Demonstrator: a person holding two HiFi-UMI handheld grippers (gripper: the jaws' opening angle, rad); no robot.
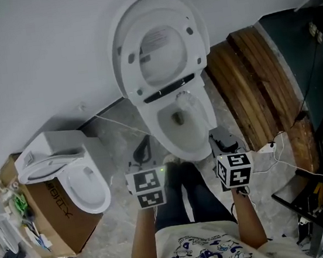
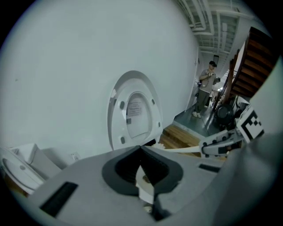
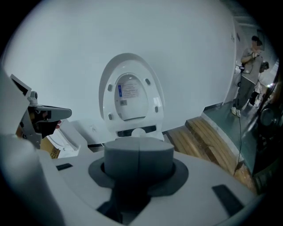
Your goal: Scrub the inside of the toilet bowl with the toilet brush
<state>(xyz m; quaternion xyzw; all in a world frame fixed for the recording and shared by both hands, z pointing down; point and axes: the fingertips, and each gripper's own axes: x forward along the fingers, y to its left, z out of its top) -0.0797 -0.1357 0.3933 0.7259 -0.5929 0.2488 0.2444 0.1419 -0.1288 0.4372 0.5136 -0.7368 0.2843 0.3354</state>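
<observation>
The right gripper (image 3: 138,152) had its grey pads pressed together on the handle of the toilet brush (image 1: 187,100). The left gripper view showed that white handle running from the right gripper towards the bowl. In the head view the bristle head sat inside the toilet bowl (image 1: 152,126), at its far side just below the hinge. The right gripper itself hovered over the bowl's near right rim.

The left gripper (image 2: 140,152) had its jaws drawn together. A pale strip showed at the seam between them, too unclear to name. This gripper hung just left of the bowl's near edge and was not touching the brush. The person's legs (image 1: 188,195) stood between the two grippers, close to the front of the toilet.

The toilet's lid and seat (image 1: 159,43) stood raised against the white wall (image 1: 33,54). A wooden step (image 1: 251,90) lay on the floor to the right of the toilet. Well to the left, a second toilet (image 1: 83,186) rested on a cardboard box (image 1: 56,222). The floor (image 1: 113,140) was grey and marbled. Far off to the right, another person (image 2: 205,88) stood on a lower grey floor.
</observation>
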